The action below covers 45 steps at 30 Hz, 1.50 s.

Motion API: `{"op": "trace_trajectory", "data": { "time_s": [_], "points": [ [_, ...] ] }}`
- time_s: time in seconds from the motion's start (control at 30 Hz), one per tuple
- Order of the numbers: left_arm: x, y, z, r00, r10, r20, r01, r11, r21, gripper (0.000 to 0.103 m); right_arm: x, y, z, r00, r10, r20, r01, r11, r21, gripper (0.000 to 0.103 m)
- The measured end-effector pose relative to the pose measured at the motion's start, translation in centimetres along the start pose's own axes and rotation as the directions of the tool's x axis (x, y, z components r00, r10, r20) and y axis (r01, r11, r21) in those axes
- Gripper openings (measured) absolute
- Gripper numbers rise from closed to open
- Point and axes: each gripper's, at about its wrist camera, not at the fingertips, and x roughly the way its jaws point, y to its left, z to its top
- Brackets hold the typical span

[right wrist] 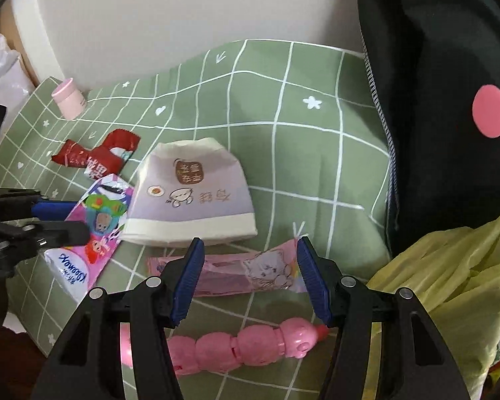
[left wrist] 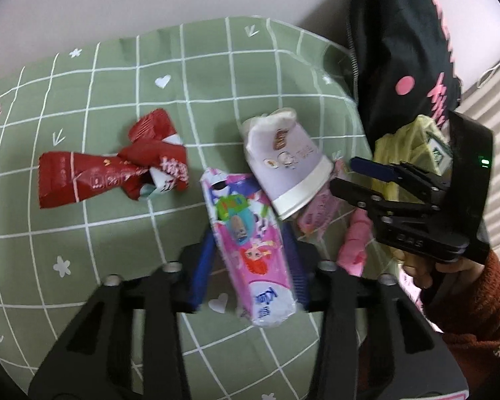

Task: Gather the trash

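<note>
A pink tissue pack (left wrist: 250, 253), printed with cartoon figures, is lying on a green checked cloth (left wrist: 110, 100) covering the desk, its long body running away from the left gripper (left wrist: 250, 260). The left gripper's blue pads are standing against the pack's two long sides at its middle, and the gripper appears to be gripping the pack. The pack looks light and soft, with a slick film wrapper that will probably crumple and could slip, so a hold across its narrow middle seems the surest.

Just to the right, a flattened lilac paper cup (left wrist: 283, 163) is overlapping the pack's far end. Farther left, a crumpled red wrapper (left wrist: 113, 173) is lying apart from the rest.

The right gripper (right wrist: 250, 276) is standing wide open and empty, hovering above a flat pink sachet (right wrist: 230, 275) and, nearer, a string of pink plastic beads (right wrist: 243, 346). To the far right, a yellow bag (right wrist: 450, 266) is sitting beside a black garment (right wrist: 433, 100) with a pink dot. A small pink jar (right wrist: 68, 101) is standing at the far left.

The pack's near end is blurring. The bag's contents are mostly hidden, and only the person's rust-coloured sleeve (left wrist: 476, 306) is showing.
</note>
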Motion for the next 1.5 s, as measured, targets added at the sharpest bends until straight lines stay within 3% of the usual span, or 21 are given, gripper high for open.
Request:
{"op": "trace_trajectory", "data": {
  "time_s": [0.1, 0.23, 0.4, 0.53, 0.7, 0.93, 1.17, 1.4, 1.5],
  "points": [
    [-0.1, 0.6, 0.0, 1.000, 0.015, 0.006, -0.014, 0.999, -0.033, 0.009, -0.3, 0.2, 0.0, 1.000, 0.016, -0.001, -0.016, 1.000, -0.013, 0.054],
    [-1.8, 1.8, -0.1, 0.996, 0.074, 0.054, -0.071, 0.996, -0.053, 0.007, -1.1, 0.3, 0.1, 0.999, 0.048, 0.024, -0.049, 0.999, 0.004, 0.054],
    [-4.7, 4.0, -0.4, 0.976, 0.185, 0.113, -0.176, 0.981, -0.082, 0.006, -2.3, 0.8, 0.1, 0.996, 0.066, 0.066, -0.067, 0.998, 0.009, 0.054],
    [-6.3, 5.4, -1.0, 0.968, 0.208, 0.144, -0.193, 0.975, -0.110, 0.006, -2.9, 1.3, -0.1, 0.991, 0.101, 0.083, -0.102, 0.995, 0.010, 0.054],
    [-7.5, 5.8, -1.5, 0.960, 0.226, 0.163, -0.208, 0.970, -0.125, 0.023, -2.1, 3.1, 0.4, 0.992, 0.091, 0.084, -0.088, 0.995, -0.038, 0.054],
    [-8.7, 5.4, -2.0, 0.953, 0.236, 0.190, -0.218, 0.970, -0.110, 0.030, -1.3, 4.6, 2.0, 0.989, 0.125, 0.081, -0.118, 0.989, -0.087, 0.054],
    [-10.6, 6.8, -2.5, 0.940, 0.259, 0.221, -0.232, 0.962, -0.141, 0.040, -0.5, 8.8, 5.5, 0.972, 0.221, 0.082, -0.197, 0.952, -0.234, 0.054],
    [-13.1, 9.5, -4.5, 0.920, 0.297, 0.257, -0.239, 0.943, -0.232, 0.047, 2.9, 14.1, 9.2, 0.960, 0.279, -0.005, -0.262, 0.896, -0.359, 0.048],
    [-13.7, 10.3, -5.4, 0.918, 0.301, 0.258, -0.234, 0.937, -0.260, 0.048, 4.4, 15.1, 10.5, 0.961, 0.274, -0.025, -0.264, 0.895, -0.360, 0.048]
  ]
}}
